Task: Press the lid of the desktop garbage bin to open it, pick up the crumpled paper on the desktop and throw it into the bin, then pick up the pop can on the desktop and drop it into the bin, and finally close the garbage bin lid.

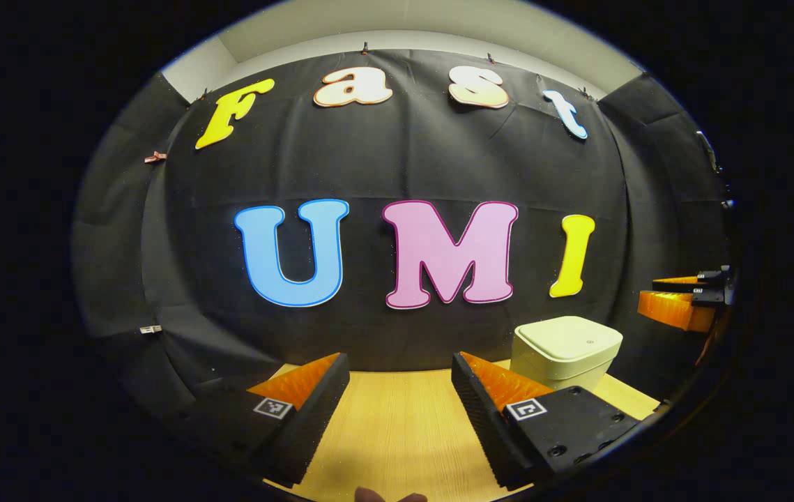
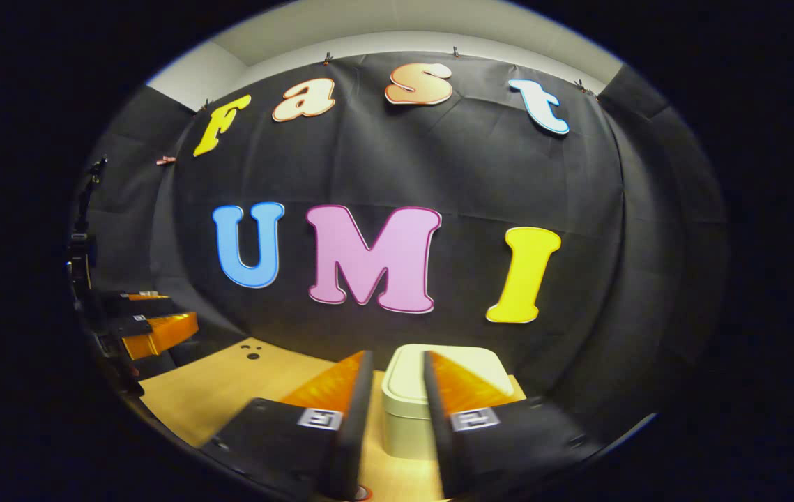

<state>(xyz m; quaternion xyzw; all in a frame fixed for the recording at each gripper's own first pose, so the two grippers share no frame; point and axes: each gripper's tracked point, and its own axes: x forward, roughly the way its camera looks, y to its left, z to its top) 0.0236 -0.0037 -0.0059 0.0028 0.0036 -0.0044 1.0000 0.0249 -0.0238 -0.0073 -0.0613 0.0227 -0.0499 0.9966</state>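
Wood-grain desktop (image 1: 397,425) | rounded smooth bin (image 1: 565,351), lid closed | left tool (image 1: 400,380) spread | right tool (image 2: 398,380) narrowly spread

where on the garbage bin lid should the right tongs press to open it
Press down from above on the flat top of the garbage bin lid, near its middle. The lid lies level and closed, and the right tongs are already lined up in front of the bin, slightly open.

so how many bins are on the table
1. The garbage bin stands at the table's far edge by the wall, lid shut. In the right gripper view it sits just ahead of the right tool. Others may be out of frame.
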